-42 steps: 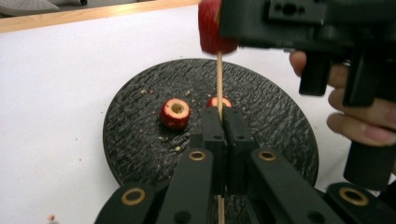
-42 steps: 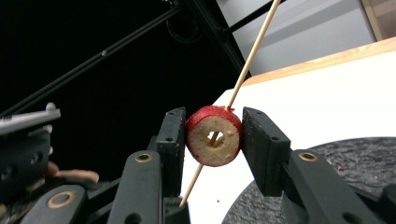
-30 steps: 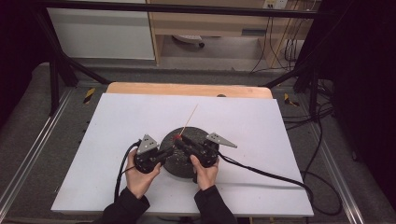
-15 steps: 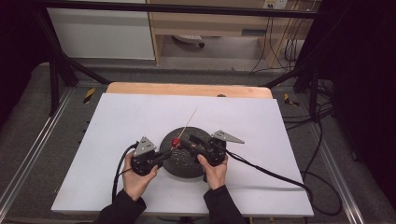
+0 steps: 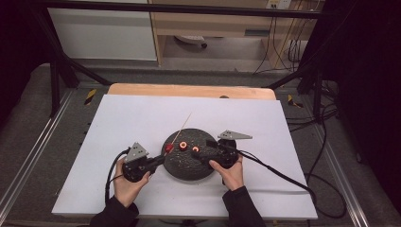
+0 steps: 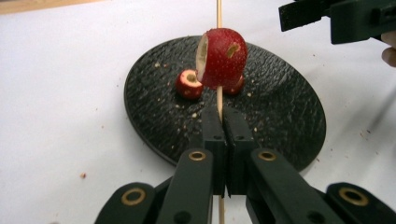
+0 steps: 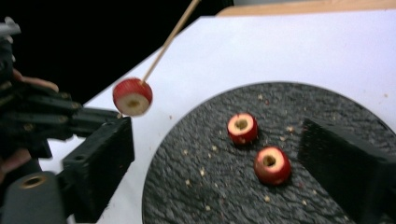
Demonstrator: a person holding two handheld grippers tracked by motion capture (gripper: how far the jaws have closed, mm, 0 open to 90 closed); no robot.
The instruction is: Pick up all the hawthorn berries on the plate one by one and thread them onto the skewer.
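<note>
White table (image 5: 123, 118) with a wood strip along the far edge, dark floor and cables around it. Black round plate (image 5: 182, 168) sits mid-table, crumbs scattered over it. Left gripper (image 5: 158, 161) is clenched on a thin wooden skewer (image 6: 218, 100), jaws pressed together around the stick. One red fruit piece (image 6: 222, 58) is threaded on the skewer just beyond the jaws, cut side pale, held above the plate's left edge, clear of the plate surface. Skewer runs up and away over the table toward the far side. Two more cored fruit pieces (image 7: 242, 128) (image 7: 272, 164) lie on the plate, near each other, not touching. Right gripper (image 7: 215, 154) hovers over the plate's right part, its jaws have just been opening, now spread wide with nothing pinched; the two loose pieces show between them. Hands at the near edge.
</note>
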